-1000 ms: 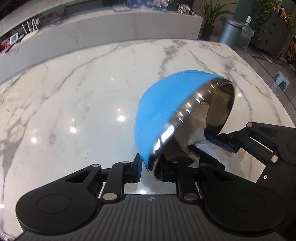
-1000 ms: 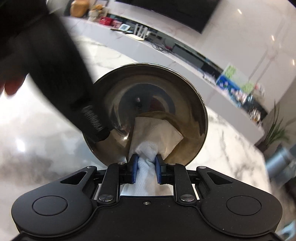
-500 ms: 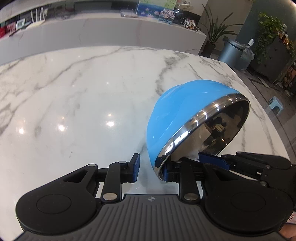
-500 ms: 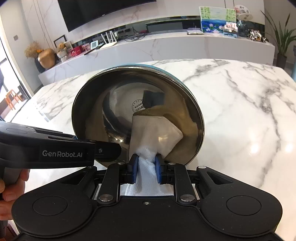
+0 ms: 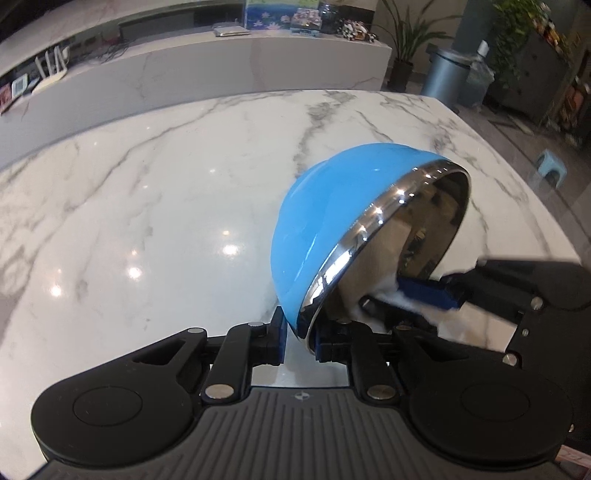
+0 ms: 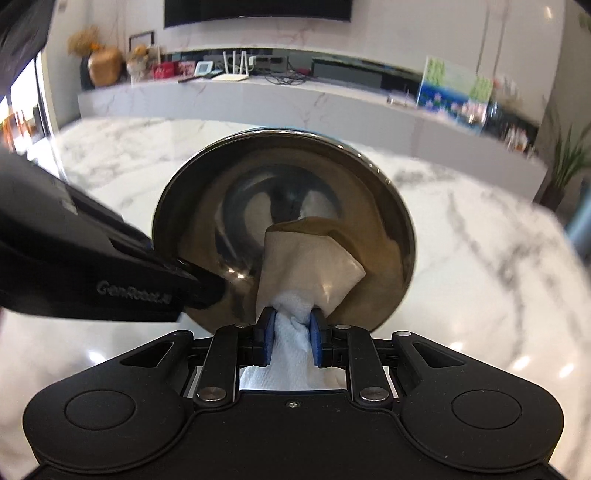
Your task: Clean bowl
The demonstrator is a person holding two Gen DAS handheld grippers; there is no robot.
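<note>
Left wrist view: left gripper [image 5: 299, 332] is clamped on the rim of the bowl [image 5: 321, 229], one blue pad on the blue outside, the other on the steel inside. The log trend says the jaws were closing, but they've come right down; pads press the rim w/ no gap. Bowl is tipped up on edge, mouth facing right, blue shell toward the marble table [image 5: 147, 206]. Can't tell if the bowl's low edge touches the table or hangs just above it. Right gripper [image 5: 428, 295] reaches into the bowl's mouth from the right, blue pads pinching a white paper towel [image 5: 384, 299] against the lower inside wall. Beyond the table, behind the bowl: a long marble counter [image 5: 207, 74] w/ boxes and cables, a potted plant [image 5: 406, 44], a grey bin [image 5: 443, 77] at far right.

Right wrist view: right gripper [image 6: 291, 332] tongs are together on the paper towel [image 6: 306, 262], bunched white between the pads, fanning out flat against the bowl's [image 6: 280, 206] steel interior, lower right of centre. Bowl mouth faces the cam almost square-on. Left gripper [image 6: 207, 284] comes in from the left of the bowl, tip on the lower-left rim; its jaws aren't readable from this side. Table [image 6: 480, 277] spreads behind and beside the bowl, blurred. Counter [image 6: 258, 96] behind the bowl w/ a router, vase, small items; dark screen [image 6: 258, 11] on the wall above.
</note>
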